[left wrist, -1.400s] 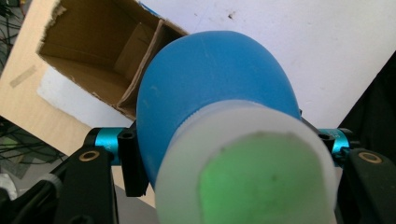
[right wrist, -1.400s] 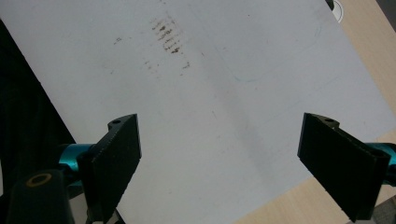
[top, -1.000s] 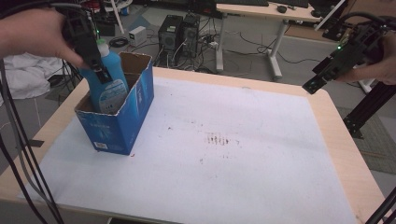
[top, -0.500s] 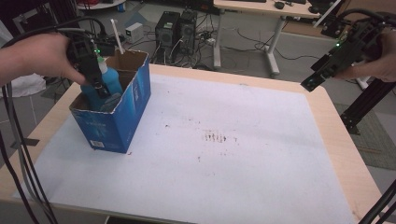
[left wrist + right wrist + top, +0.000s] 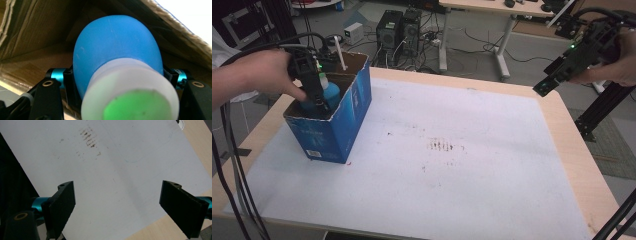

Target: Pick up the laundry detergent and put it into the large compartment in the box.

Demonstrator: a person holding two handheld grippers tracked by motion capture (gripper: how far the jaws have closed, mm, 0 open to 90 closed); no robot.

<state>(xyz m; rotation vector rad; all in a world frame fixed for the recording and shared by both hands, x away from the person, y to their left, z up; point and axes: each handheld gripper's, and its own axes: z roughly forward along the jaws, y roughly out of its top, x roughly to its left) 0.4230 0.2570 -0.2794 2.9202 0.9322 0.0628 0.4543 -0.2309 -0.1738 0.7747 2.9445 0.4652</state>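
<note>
I count one box (image 5: 343, 117), one bottle (image 5: 115, 50) and one sheet (image 5: 452, 180) on one table (image 5: 584, 165), and two grippers, both mine. My left gripper (image 5: 316, 97) reaches down into the open top of the blue cardboard box, which stands at the sheet's left edge, and its jaws are pinching the blue bottle by the shoulder; in the left gripper view a black jaw presses on each side of the blue body, just behind a whitish cap (image 5: 130, 92) whose top glows green. The bottle sits inside the box, with brown cardboard walls close around it. A thin white stick (image 5: 340, 51) rises above the box's far rim. The box carries a small white label low on its near face, and pale print on its long side, but neither is sharp enough to read. My right gripper (image 5: 117, 207) hangs in the air over the table's far right corner, jaws spread wide with nothing between them; below them lies the white sheet with one cluster of short brown marks (image 5: 88, 138), not legible as writing.
</note>
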